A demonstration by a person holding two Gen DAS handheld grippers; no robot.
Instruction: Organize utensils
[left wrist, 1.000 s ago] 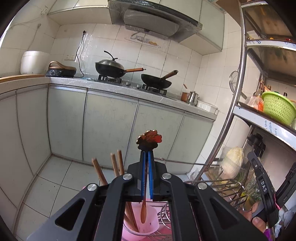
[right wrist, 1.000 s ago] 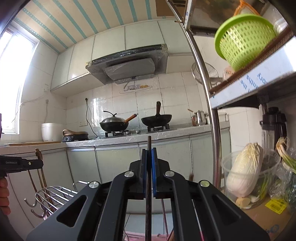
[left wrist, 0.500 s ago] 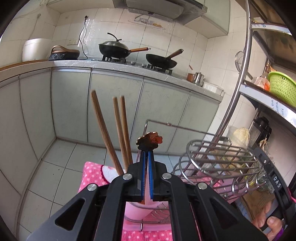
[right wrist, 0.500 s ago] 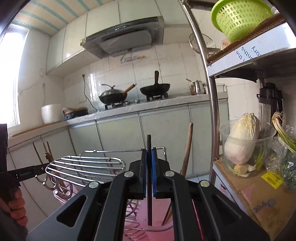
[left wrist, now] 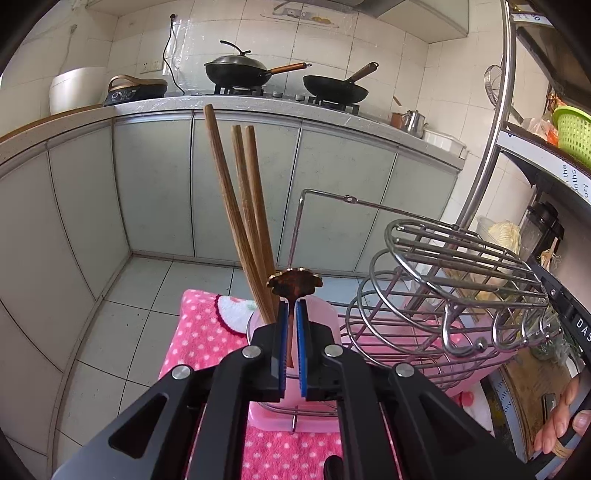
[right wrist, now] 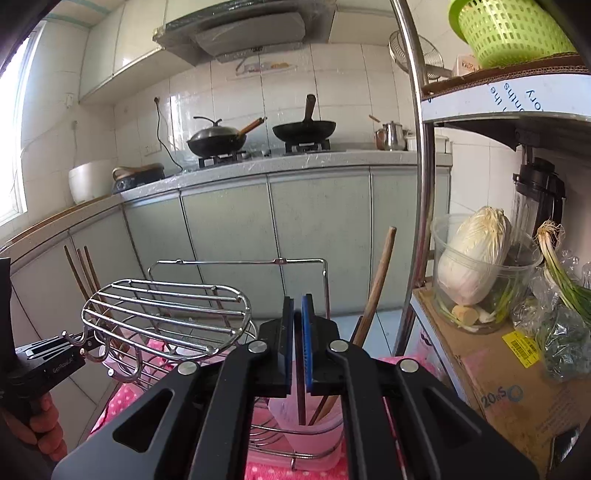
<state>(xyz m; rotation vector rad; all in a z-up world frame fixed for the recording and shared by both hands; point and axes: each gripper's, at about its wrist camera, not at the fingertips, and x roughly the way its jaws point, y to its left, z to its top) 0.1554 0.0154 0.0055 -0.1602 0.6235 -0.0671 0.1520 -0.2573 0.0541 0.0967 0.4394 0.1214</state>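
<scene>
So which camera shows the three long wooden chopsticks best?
The left wrist view: the chopsticks rise large and central from the pink cup, just beyond the left claw. The right wrist view shows them only small at the left edge, behind the wire rack.

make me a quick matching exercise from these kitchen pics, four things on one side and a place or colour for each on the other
Things:
1. flower-topped spoon
2. lidded wok
3. plastic basket
4. cabbage

Places or colours:
A. green, on the upper shelf
B. in a clear tub
C. between the left gripper jaws
D. on the stove

Pairs: 1-C, 2-D, 3-A, 4-B
</scene>
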